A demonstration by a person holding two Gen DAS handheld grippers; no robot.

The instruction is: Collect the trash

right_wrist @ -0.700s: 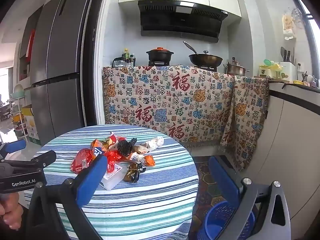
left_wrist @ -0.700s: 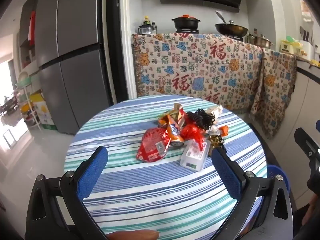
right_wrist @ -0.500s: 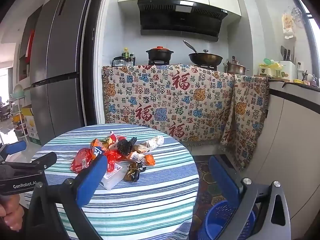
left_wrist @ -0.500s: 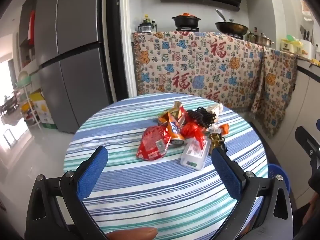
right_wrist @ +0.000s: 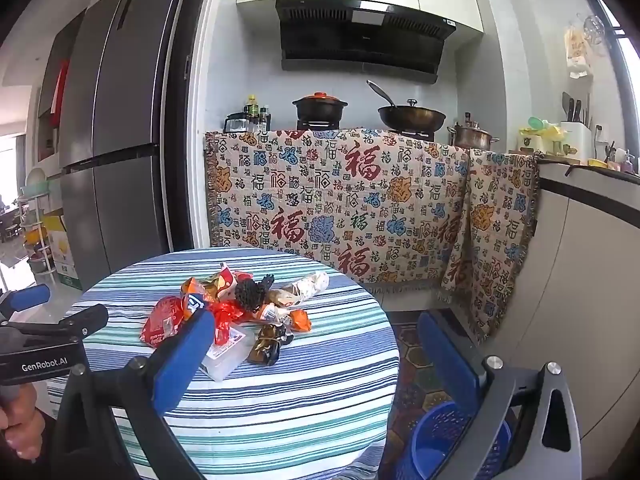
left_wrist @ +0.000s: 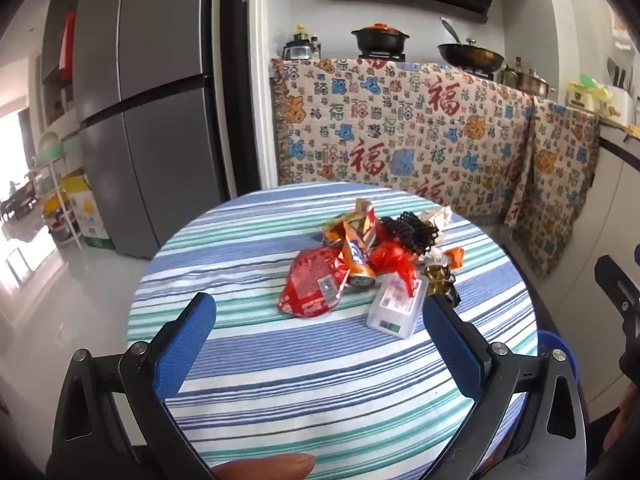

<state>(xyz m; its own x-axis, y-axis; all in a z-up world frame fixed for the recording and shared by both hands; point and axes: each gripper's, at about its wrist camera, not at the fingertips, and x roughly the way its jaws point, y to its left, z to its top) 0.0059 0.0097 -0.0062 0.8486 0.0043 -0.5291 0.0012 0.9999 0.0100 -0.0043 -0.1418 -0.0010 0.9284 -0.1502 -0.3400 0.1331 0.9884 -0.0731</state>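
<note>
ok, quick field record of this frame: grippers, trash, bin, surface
left gripper: open, empty, above the near table edge, short of the pile
right gripper: open, empty, at the table's right side
trash pile: heaped mid-table, untouched
red packet: pile's near-left edge
clear plastic box: pile's near edge, beside the red packet
black netting: on top, toward the far side
blue basket: on the floor right of the table; contents cannot be seen
striped tablecloth: covers the round table
</note>
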